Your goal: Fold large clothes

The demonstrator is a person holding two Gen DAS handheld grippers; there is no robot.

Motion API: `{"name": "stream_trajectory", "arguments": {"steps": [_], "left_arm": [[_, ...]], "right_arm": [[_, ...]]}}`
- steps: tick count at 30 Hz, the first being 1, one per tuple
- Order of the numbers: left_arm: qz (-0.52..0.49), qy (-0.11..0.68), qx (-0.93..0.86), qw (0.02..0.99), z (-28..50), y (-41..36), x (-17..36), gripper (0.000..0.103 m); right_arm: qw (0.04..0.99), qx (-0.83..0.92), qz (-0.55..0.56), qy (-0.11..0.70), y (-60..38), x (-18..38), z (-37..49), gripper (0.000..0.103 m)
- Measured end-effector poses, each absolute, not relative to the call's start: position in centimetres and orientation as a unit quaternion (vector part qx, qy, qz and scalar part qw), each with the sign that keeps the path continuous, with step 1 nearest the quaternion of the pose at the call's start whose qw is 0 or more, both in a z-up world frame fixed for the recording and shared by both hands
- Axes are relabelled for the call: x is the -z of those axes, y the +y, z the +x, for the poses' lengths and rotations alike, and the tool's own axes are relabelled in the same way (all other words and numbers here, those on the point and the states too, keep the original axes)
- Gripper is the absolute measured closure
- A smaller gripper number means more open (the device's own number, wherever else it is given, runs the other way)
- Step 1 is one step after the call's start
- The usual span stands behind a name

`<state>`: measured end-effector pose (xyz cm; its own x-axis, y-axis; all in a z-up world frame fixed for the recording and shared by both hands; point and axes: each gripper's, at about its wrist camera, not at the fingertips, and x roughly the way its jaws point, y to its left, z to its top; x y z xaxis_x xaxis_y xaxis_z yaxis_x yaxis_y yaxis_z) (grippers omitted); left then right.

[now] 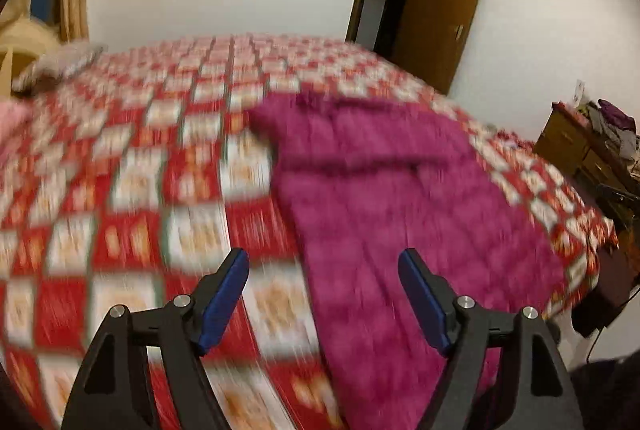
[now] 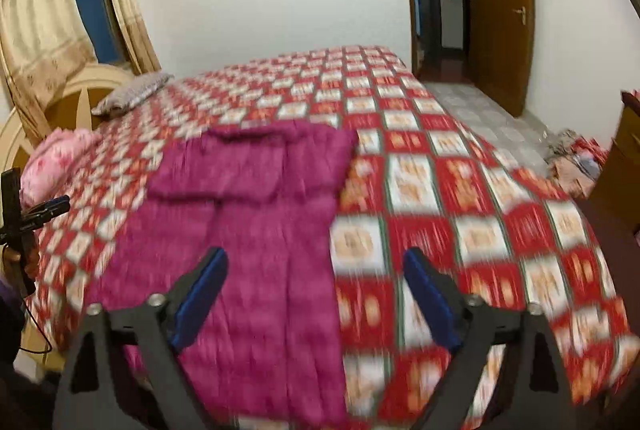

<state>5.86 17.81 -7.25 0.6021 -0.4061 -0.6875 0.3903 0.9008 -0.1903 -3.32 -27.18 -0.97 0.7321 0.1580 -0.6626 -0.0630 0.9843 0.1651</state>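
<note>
A large magenta padded garment (image 1: 400,197) lies flat on the red-and-white checked bedspread (image 1: 132,165), its far part folded over itself. In the right wrist view the garment (image 2: 248,230) runs from the bed's near edge toward the middle of the bedspread (image 2: 460,197). My left gripper (image 1: 324,262) is open and empty, above the garment's left edge. My right gripper (image 2: 316,262) is open and empty, above the garment's right edge. The left gripper also shows at the far left of the right wrist view (image 2: 44,209). Both views are motion-blurred.
A grey pillow (image 2: 132,91) and pink bedding (image 2: 52,165) lie at the headboard end. An open brown door (image 2: 500,9) stands beyond the bed. A wooden dresser (image 1: 584,149) with piled items stands to the right. Curtains (image 2: 44,25) hang by a window.
</note>
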Motion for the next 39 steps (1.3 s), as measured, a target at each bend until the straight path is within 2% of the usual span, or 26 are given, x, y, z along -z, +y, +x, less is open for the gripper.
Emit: {"name": "stream_trajectory", "arguments": {"steps": [5, 8, 14, 17, 19, 20, 21, 22, 24, 25, 26, 27, 30, 39], "left_arm": [[-0.093, 0.429, 0.214, 0.872, 3.1, 17.3, 12.8, 0.026], [-0.139, 0.444, 0.22, 0.857, 2.5, 16.7, 14.6, 0.026], [-0.102, 0.444, 0.224, 0.862, 0.7, 15.0, 15.3, 0.026], [-0.099, 0.439, 0.227, 0.864, 0.6, 14.5, 15.6, 0.026], [-0.105, 0.436, 0.224, 0.865, 0.5, 14.6, 15.8, 0.028], [-0.104, 0.436, 0.217, 0.867, 0.5, 14.6, 15.9, 0.046], [-0.101, 0.439, 0.212, 0.867, 0.5, 14.6, 16.0, 0.077], [-0.105, 0.447, 0.213, 0.863, 0.8, 14.8, 16.1, 0.085], [-0.137, 0.453, 0.226, 0.851, 0.8, 15.6, 16.4, 0.094], [-0.148, 0.451, 0.236, 0.848, 0.7, 15.7, 16.2, 0.095], [-0.15, 0.447, 0.241, 0.848, 0.5, 15.6, 16.0, 0.096], [-0.149, 0.442, 0.245, 0.85, 0.3, 15.4, 15.6, 0.097], [-0.157, 0.427, 0.266, 0.85, 0.0, 15.0, 14.3, 0.098], [-0.199, 0.374, 0.317, 0.849, -2.2, 16.5, 10.3, 0.099]], "right_arm": [[0.906, -0.055, 0.055, 0.415, -24.9, 7.5, -3.7, 0.007], [0.9, -0.034, 0.053, 0.432, -24.3, 11.0, -2.3, 0.012], [0.871, -0.039, 0.101, 0.48, -25.0, 16.3, -1.8, 0.015], [0.855, -0.063, 0.085, 0.508, -23.8, 17.8, -2.3, 0.015], [0.862, -0.063, 0.062, 0.499, -23.1, 17.7, -2.8, 0.015], [0.862, -0.062, 0.059, 0.499, -22.9, 17.7, -2.8, 0.018], [0.861, -0.06, 0.062, 0.501, -23.1, 17.7, -2.6, 0.025], [0.861, -0.057, 0.065, 0.501, -23.2, 17.7, -2.5, 0.03], [0.862, -0.063, 0.074, 0.498, -23.4, 17.2, -2.5, 0.058], [0.86, -0.071, 0.085, 0.499, -23.6, 17.0, -2.6, 0.067], [0.857, -0.078, 0.094, 0.5, -23.6, 16.8, -2.7, 0.081], [0.856, -0.08, 0.099, 0.501, -23.6, 16.5, -2.8, 0.085], [0.863, -0.088, 0.101, 0.488, -22.8, 15.2, -3.7, 0.089], [0.87, -0.156, 0.206, 0.419, -24.2, 10.1, -7.5, 0.09]]}}
